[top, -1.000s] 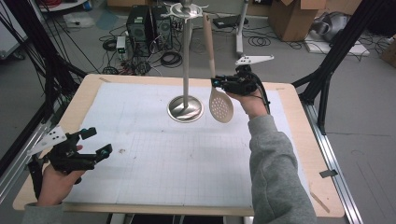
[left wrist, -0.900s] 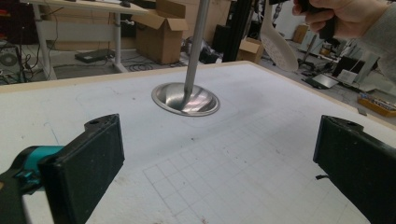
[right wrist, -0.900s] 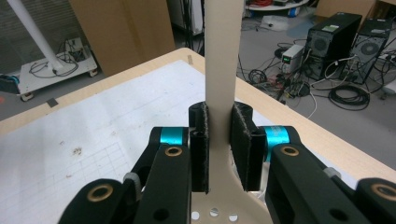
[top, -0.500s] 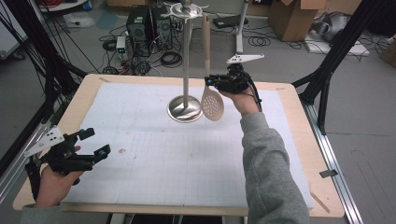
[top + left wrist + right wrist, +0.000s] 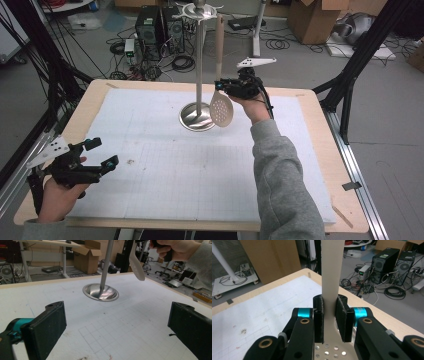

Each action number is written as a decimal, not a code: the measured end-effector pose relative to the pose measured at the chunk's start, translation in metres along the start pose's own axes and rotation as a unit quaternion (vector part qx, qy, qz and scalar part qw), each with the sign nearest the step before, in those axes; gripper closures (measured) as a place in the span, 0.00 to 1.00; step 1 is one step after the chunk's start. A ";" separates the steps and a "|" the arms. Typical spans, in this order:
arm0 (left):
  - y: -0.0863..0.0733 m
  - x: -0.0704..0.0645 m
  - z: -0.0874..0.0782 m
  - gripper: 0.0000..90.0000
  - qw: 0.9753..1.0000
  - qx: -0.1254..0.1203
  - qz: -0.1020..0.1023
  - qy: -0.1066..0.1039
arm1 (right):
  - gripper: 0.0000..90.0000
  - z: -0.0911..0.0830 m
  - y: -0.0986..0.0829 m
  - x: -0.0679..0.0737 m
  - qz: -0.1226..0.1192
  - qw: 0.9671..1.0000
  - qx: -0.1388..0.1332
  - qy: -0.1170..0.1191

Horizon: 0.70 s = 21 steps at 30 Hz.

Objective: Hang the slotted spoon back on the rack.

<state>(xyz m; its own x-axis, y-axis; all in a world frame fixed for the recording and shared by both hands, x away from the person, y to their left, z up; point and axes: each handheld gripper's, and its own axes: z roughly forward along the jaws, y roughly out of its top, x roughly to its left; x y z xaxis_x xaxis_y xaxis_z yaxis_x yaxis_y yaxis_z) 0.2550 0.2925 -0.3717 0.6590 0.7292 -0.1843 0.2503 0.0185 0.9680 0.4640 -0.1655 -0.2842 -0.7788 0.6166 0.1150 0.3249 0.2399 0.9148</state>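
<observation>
Right gripper (image 5: 226,86) is clamping the slotted spatula (image 5: 221,107) by its handle, holding it upright, aloft, just beside the metal stand (image 5: 198,116). Left gripper (image 5: 102,154) is resting at the table's (image 5: 320,145) near-left corner, jaws spread wide, gripping nothing.

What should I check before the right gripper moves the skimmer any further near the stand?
1. Grip: right gripper jaws clamp the skimmer handle on both sides. Ok.
2. Skimmer off the table: its head hangs above the mat. Ok.
3. Handle top hooked on the stand: cannot tell.
4. Head free of the stand base: close beside it; contact cannot tell.
5. Left gripper out of the way: open, holding nothing, at the near left corner. Ok.
</observation>
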 end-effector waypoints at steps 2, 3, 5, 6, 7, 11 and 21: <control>0.000 0.000 0.000 0.02 1.000 0.001 0.000 0.000 | 0.87 0.002 0.000 0.001 0.000 1.000 -0.002 -0.004; 0.000 0.000 0.000 0.02 1.000 0.000 0.000 0.000 | 0.87 0.003 0.000 0.001 -0.001 1.000 -0.002 -0.006; 0.000 0.001 0.000 0.02 1.000 0.000 -0.001 0.000 | 0.87 0.004 0.000 0.001 0.000 1.000 -0.004 -0.008; 0.000 0.001 0.000 0.02 1.000 0.000 -0.001 0.000 | 0.87 0.004 0.000 0.001 0.000 1.000 -0.004 -0.008; 0.000 0.001 0.000 0.02 1.000 -0.001 -0.002 0.000 | 0.86 0.004 0.000 0.001 -0.001 1.000 -0.005 -0.009; 0.000 0.001 0.000 0.02 1.000 -0.001 -0.002 0.001 | 0.85 0.003 0.000 0.002 0.000 1.000 -0.007 -0.015; 0.007 0.009 0.001 0.02 1.000 -0.012 -0.007 0.001 | 0.47 -0.010 0.003 0.014 0.003 1.000 -0.010 -0.015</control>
<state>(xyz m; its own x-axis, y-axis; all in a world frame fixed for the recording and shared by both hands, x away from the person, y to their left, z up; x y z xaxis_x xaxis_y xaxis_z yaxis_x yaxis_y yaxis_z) 0.2630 0.2987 -0.3672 0.6542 0.7300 -0.1978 0.2418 0.0459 0.9692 0.4481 -0.1637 -0.2762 -0.7608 0.6398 0.1089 0.3178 0.2209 0.9221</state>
